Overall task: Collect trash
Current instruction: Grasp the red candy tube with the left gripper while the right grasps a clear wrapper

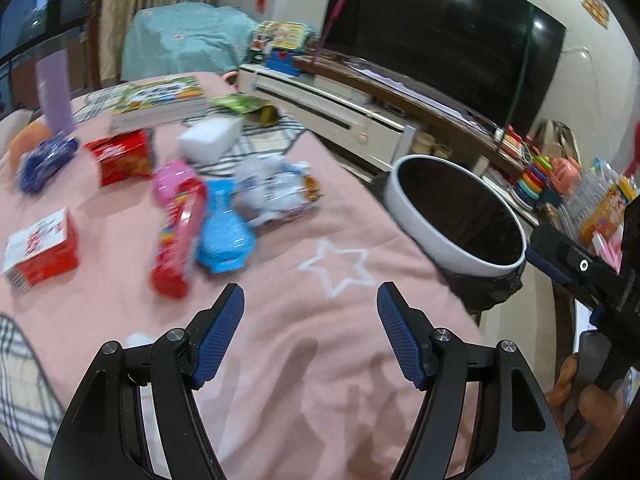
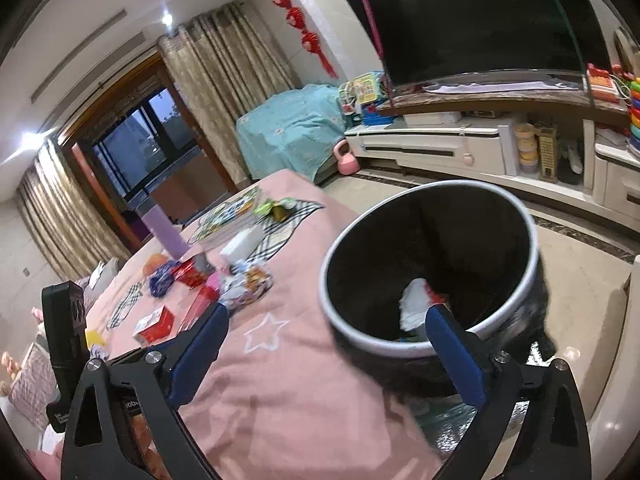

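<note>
My left gripper is open and empty above the pink cloth, just short of a heap of wrappers: a blue pack, a red and pink pack, a white and blue bag, a red snack bag, a dark blue wrapper and a red and white carton. The white-rimmed bin with a black liner stands at the table's right edge. My right gripper stands wide open and empty over the near rim of the bin. White and red trash lies inside.
A purple bottle, a stack of books, a white block and a green wrapper lie farther back on the table. A TV on a long low cabinet runs along the wall behind the bin, with toys at the right.
</note>
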`<action>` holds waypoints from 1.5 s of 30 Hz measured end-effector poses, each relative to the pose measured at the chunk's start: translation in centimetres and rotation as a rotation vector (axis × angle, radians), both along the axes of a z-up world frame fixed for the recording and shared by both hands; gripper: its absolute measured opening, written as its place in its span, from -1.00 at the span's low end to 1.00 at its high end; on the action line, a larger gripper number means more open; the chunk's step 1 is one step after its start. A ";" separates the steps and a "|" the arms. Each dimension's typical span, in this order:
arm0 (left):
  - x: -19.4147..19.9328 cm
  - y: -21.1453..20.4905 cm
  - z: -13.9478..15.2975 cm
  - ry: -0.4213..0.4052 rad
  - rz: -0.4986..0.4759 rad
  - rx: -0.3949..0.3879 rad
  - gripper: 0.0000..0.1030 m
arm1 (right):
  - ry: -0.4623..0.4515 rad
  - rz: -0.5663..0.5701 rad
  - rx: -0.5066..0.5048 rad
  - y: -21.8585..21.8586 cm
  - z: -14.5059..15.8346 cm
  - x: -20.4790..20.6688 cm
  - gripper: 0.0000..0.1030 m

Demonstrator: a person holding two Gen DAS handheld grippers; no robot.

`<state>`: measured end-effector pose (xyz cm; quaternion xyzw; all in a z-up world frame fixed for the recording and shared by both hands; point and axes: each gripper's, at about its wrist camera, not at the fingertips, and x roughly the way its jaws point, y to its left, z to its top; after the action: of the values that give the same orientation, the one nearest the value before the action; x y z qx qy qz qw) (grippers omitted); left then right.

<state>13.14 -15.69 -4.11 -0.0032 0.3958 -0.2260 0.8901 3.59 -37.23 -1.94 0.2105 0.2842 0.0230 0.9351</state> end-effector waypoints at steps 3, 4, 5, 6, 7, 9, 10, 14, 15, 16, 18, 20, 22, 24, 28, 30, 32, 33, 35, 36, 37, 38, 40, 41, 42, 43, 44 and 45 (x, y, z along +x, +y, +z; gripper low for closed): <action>-0.3 1.9 0.1 -0.008 0.034 0.000 0.37 | 0.015 0.027 -0.001 1.6 -0.3 0.4 0.95; -0.4 2.5 0.1 -0.012 0.048 0.002 0.37 | 0.019 0.032 -0.002 2.0 -0.5 0.3 0.95; -0.5 2.9 0.1 -0.013 0.058 0.001 0.37 | 0.024 0.041 -0.006 2.5 -0.5 0.5 0.96; -0.5 3.5 0.1 -0.012 0.070 -0.001 0.37 | 0.029 0.049 -0.010 3.0 -0.6 0.7 0.96; -0.5 4.1 0.0 -0.009 0.079 -0.003 0.37 | 0.032 0.054 -0.014 3.3 -0.7 0.7 0.97; -0.5 4.7 -0.2 -0.005 0.094 -0.003 0.37 | 0.040 0.070 -0.022 4.1 -0.9 1.0 0.97; -0.4 5.2 -0.3 -0.003 0.105 -0.002 0.37 | 0.042 0.075 -0.024 4.4 -1.0 1.0 0.97; 0.0 6.4 -0.5 0.008 0.131 -0.001 0.37 | 0.046 0.099 -0.036 5.7 -1.1 1.3 0.97; 0.2 6.6 -0.6 0.010 0.134 0.000 0.37 | 0.047 0.104 -0.043 6.0 -1.1 1.4 0.97; 0.3 6.6 -0.6 0.012 0.136 0.003 0.37 | 0.049 0.107 -0.048 6.2 -1.1 1.5 0.97; 0.6 6.8 -0.8 0.016 0.141 0.012 0.37 | 0.055 0.120 -0.045 6.5 -1.2 1.9 0.97; 1.0 6.9 -0.9 0.021 0.141 0.016 0.37 | 0.059 0.124 -0.041 6.7 -1.3 2.2 0.97; 1.3 6.9 -0.9 0.022 0.135 0.028 0.37 | 0.062 0.128 -0.037 6.9 -1.4 2.5 0.97; 1.6 7.0 -1.0 0.023 0.134 0.041 0.37 | 0.063 0.130 -0.032 7.1 -1.5 2.9 0.97; 2.5 7.3 -1.2 0.036 0.136 0.048 0.37 | 0.069 0.143 -0.023 7.4 -1.5 3.8 0.97; 3.0 7.4 -1.3 0.042 0.137 0.049 0.37 | 0.071 0.155 -0.021 7.8 -1.4 4.4 0.97; 3.5 7.3 -1.3 0.047 0.135 0.054 0.37 | 0.072 0.165 -0.024 8.1 -1.5 5.0 0.97; 3.8 7.3 -1.3 0.048 0.134 0.055 0.37 | 0.075 0.172 -0.024 8.3 -1.5 5.4 0.97; 4.2 7.2 -1.4 0.050 0.129 0.059 0.37 | 0.076 0.188 -0.018 8.7 -1.6 6.1 0.97; 4.4 7.0 -1.4 0.052 0.126 0.062 0.37 | 0.079 0.193 -0.016 8.7 -1.6 6.4 0.96; 4.6 7.0 -1.5 0.053 0.122 0.063 0.37 | 0.084 0.198 -0.016 8.9 -1.8 7.0 0.96; 4.9 6.8 -1.6 0.054 0.118 0.065 0.37 | 0.089 0.200 -0.014 9.0 -1.9 7.3 0.96; 5.3 6.6 -1.7 0.056 0.111 0.071 0.37 | 0.098 0.204 -0.005 9.1 -2.1 8.3 0.95; 5.6 6.5 -1.8 0.058 0.109 0.073 0.37 | 0.103 0.207 -0.003 9.2 -2.2 8.9 0.95; 5.8 6.5 -1.8 0.060 0.109 0.074 0.37 | 0.104 0.209 -0.003 9.2 -2.3 9.3 0.95; 6.1 6.5 -1.9 0.063 0.110 0.073 0.37 | 0.104 0.211 -0.005 9.3 -2.3 9.6 0.94; 6.3 6.6 -1.9 0.066 0.111 0.071 0.37 | 0.107 0.212 -0.010 9.4 -2.4 10.1 0.93; 6.6 6.5 -2.0 0.069 0.112 0.070 0.37 | 0.109 0.215 -0.012 9.4 -2.5 10.6 0.92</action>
<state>19.75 -9.16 -6.13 -0.0021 0.4333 -0.1619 0.8866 14.16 -27.80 -4.41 0.1743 0.3557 0.1099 0.9116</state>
